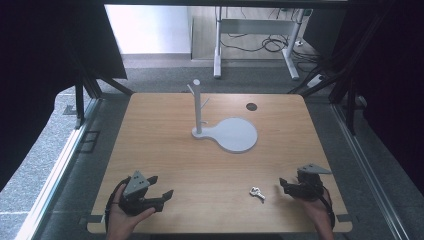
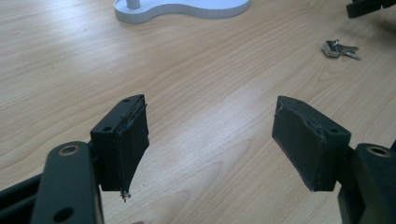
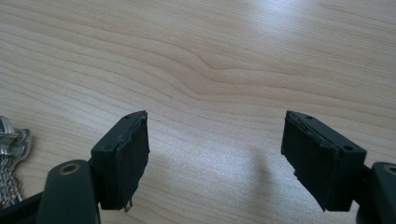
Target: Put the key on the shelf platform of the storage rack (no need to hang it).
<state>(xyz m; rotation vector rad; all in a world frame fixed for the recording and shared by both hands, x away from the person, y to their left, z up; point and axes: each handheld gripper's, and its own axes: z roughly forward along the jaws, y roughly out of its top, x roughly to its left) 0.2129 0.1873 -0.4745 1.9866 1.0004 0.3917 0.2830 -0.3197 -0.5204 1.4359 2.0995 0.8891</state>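
wooden table (image 1: 165, 150) | white stand (image 1: 198, 107) | keys (image 1: 257, 193) | grey floor (image 1: 60, 150)

Left tool (image 1: 159, 189), hand-held at 7 o'clock, jaws spread wide, empty, aimed toward 2 o'clock; right tool (image 1: 284, 185), hand-held at 5 o'clock, jaws likewise wide, empty, aimed toward 9 o'clock.

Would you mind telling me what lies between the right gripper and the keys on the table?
Nothing: in the high view, bare wood separates the right gripper from the keys; its jaws stand open.
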